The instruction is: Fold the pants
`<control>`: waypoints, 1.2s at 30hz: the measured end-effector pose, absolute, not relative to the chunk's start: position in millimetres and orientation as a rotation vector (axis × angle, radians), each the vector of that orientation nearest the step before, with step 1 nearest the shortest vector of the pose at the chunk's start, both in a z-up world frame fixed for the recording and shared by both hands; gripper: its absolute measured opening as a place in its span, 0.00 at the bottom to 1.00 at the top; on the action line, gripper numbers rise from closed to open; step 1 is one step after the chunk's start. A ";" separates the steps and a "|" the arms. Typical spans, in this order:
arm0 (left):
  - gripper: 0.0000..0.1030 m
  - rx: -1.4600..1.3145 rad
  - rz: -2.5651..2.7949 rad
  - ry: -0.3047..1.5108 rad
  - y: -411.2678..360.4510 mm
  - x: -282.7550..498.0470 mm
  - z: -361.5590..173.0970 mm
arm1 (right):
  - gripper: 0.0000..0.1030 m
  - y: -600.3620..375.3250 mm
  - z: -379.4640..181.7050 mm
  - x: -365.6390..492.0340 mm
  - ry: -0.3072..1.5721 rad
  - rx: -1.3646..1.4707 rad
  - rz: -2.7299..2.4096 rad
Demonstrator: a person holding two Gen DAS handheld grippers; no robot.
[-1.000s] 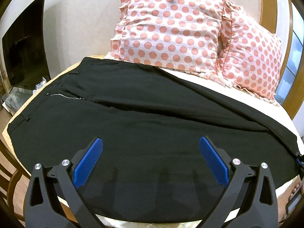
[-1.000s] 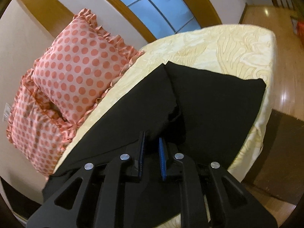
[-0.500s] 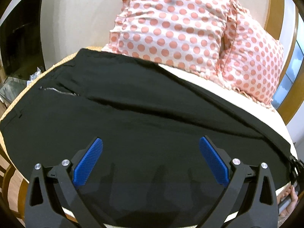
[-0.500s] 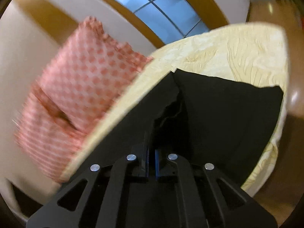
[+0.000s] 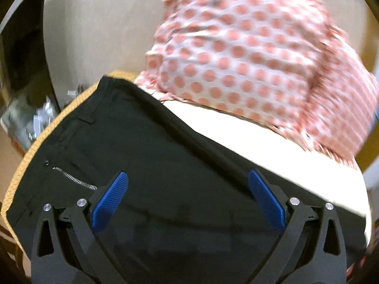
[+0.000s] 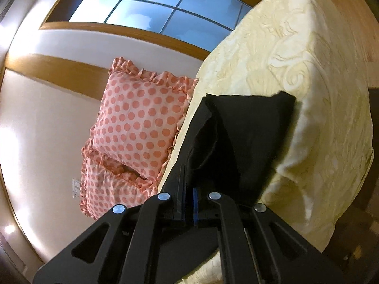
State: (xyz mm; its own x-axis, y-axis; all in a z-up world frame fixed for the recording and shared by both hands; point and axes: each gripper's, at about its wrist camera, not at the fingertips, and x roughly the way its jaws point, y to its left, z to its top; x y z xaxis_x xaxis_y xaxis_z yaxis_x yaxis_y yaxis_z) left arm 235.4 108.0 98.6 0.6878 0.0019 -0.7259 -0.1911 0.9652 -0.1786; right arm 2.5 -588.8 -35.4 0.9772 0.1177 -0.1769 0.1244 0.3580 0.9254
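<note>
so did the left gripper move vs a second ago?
Yes. The left gripper has shifted toward the waistband end of the pants: zipper now sits beside its left finger, pillow looms closer.

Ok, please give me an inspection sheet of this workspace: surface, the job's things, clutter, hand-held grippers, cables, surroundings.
Surface: bed with cream patterned bedspread.
Job's things: black pants spread on the bed, zipper open at the waist end; leg end bunched and lifted off the bedspread.
Clutter: two pink dotted pillows at the headboard side.
Grippers: left hand-held gripper open above the pants, holding nothing; right hand-held gripper shut on the pants' leg fabric.
Cables: nothing seen.
Surroundings: window with wooden frame, pale wall, blurred items beside the bed.
</note>
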 end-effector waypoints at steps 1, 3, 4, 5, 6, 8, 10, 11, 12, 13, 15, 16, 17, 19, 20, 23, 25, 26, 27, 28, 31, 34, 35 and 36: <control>0.97 -0.275 0.119 0.825 113.8 247.0 95.5 | 0.03 -588.5 -33.7 5.0 0.229 1.204 -0.003; 0.92 -0.335 0.127 0.875 126.1 274.0 86.5 | 0.03 -589.4 -30.7 5.8 0.229 1.189 -0.002; 0.89 -0.362 0.125 0.896 130.5 283.2 81.6 | 0.03 -589.4 -28.5 7.2 0.230 1.178 -0.003; 0.85 -0.387 0.127 0.917 135.0 292.4 76.8 | 0.03 -589.5 -26.9 8.8 0.231 1.169 -0.006; 0.83 -0.418 0.133 0.942 139.8 304.2 70.5 | 0.03 -589.6 -24.9 10.5 0.233 1.159 -0.009; 0.78 -0.457 0.144 0.966 146.9 321.6 62.7 | 0.03 -591.2 -23.9 12.5 0.235 1.153 -0.011; 0.74 -0.483 0.176 0.974 154.9 339.6 56.7 | 0.03 -593.0 -23.5 14.6 0.243 1.149 -0.015; 0.73 -0.486 0.194 0.979 157.6 346.9 54.7 | 0.03 -593.4 -23.5 15.2 0.246 1.147 -0.016; 0.73 -0.491 0.216 0.979 161.3 355.3 52.6 | 0.03 -593.8 -23.4 15.7 0.252 1.141 -0.020; 0.71 -0.489 0.231 0.980 163.6 362.0 51.4 | 0.03 -594.1 -23.4 16.1 0.256 1.136 -0.022; 0.70 -0.467 0.264 0.987 167.9 375.4 49.6 | 0.03 -594.7 -23.0 17.7 0.264 1.125 -0.027; 0.69 -0.452 0.282 0.992 169.8 381.7 48.6 | 0.03 -594.8 -22.9 18.2 0.266 1.121 -0.028; 0.66 -0.439 0.306 1.000 172.8 388.3 46.7 | 0.03 -594.9 -22.8 18.3 0.267 1.117 -0.030; 0.57 -0.440 0.322 1.011 180.1 394.9 42.1 | 0.03 -594.9 -21.9 19.4 0.269 1.110 -0.032; 0.46 -0.462 0.328 1.017 187.1 396.3 37.9 | 0.03 -595.2 -21.8 20.0 0.271 1.107 -0.033; 0.15 -0.585 0.306 1.003 208.9 385.4 30.0 | 0.03 -596.8 -20.9 22.3 0.273 1.100 -0.030; 0.10 -0.654 0.297 0.992 220.9 370.5 31.9 | 0.03 -599.0 -18.7 25.6 0.274 1.096 -0.030; 0.09 -0.662 0.294 0.983 223.5 362.8 35.7 | 0.03 -600.4 -17.3 27.2 0.275 1.092 -0.030; 0.09 -0.653 0.290 0.968 224.9 350.6 43.4 | 0.03 -602.9 -14.8 29.7 0.275 1.087 -0.031; 0.08 -0.629 0.280 0.945 224.2 336.8 53.9 | 0.03 -605.2 -12.5 31.4 0.272 1.084 -0.031; 0.08 -0.560 0.237 0.860 220.0 289.5 88.7 | 0.04 -612.5 1.4 38.4 0.256 1.069 -0.026; 0.08 -0.523 0.201 0.756 220.3 219.2 124.3 | 0.04 -617.5 22.3 38.1 0.223 1.030 -0.020; 0.08 -0.521 0.199 0.733 221.1 201.2 131.2 | 0.03 -618.2 26.8 36.4 0.213 1.020 -0.019; 0.08 -0.524 0.199 0.689 223.5 165.8 137.1 | 0.04 -619.0 32.1 32.3 0.199 1.007 -0.021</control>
